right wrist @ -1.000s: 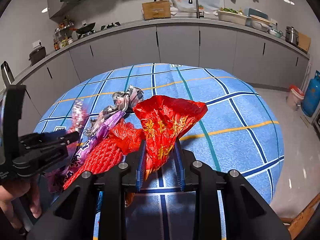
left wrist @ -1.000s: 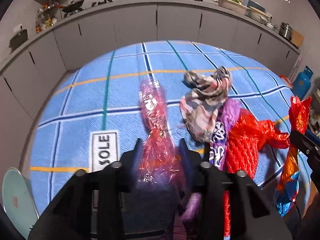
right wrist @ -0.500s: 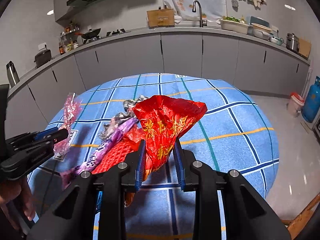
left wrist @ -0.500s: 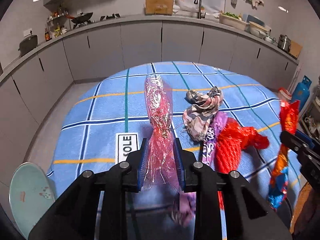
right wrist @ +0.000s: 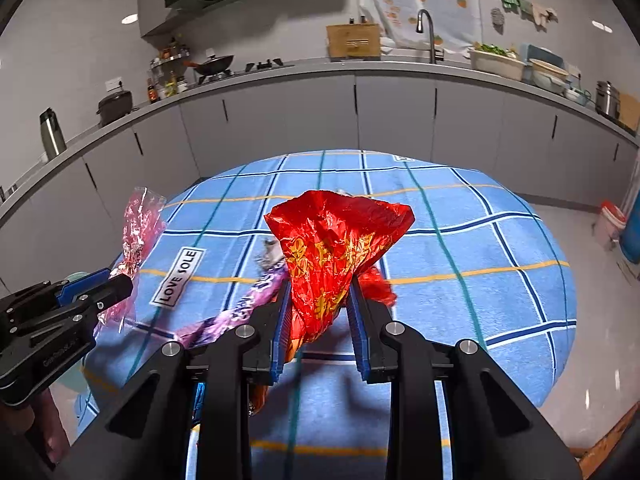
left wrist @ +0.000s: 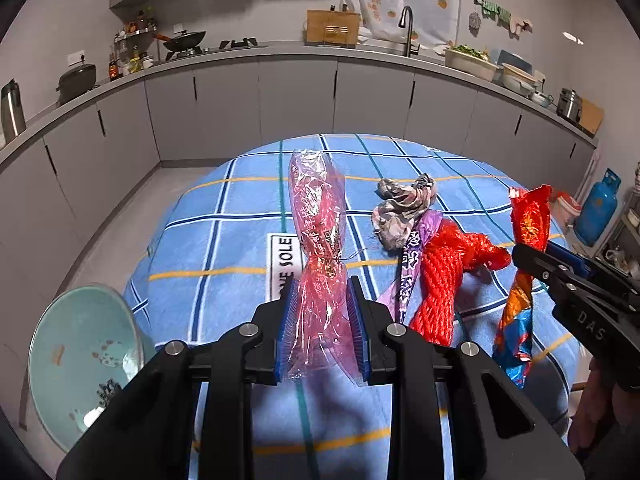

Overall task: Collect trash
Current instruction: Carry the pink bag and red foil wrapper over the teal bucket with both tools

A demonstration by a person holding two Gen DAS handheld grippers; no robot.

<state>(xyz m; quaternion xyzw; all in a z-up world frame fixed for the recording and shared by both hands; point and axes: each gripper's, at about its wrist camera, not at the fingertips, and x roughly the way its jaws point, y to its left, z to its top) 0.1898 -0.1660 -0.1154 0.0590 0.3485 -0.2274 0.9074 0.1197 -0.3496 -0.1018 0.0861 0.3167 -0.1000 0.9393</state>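
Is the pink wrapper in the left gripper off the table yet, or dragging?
Off the table: the pink wrapper stands upright, pinched in the left gripper, its lower end hanging free above the tablecloth.

On my table [left wrist: 224, 240] the net bag [left wrist: 444, 272] lies right of the label [left wrist: 285, 264]. The crumpled cloth [left wrist: 400, 208] lies behind it. The bin [left wrist: 80, 360] stands at left, below.

A home kitchen: grey cabinets [left wrist: 296, 96] run along the walls under a counter [right wrist: 400, 66] carrying a wok [left wrist: 184, 39] on a hob, a sink tap [right wrist: 426, 32], a kettle [left wrist: 78, 80], bottles [left wrist: 120, 66] and bowls [left wrist: 470, 62]; a gas cylinder [left wrist: 598, 208] stands nearby.
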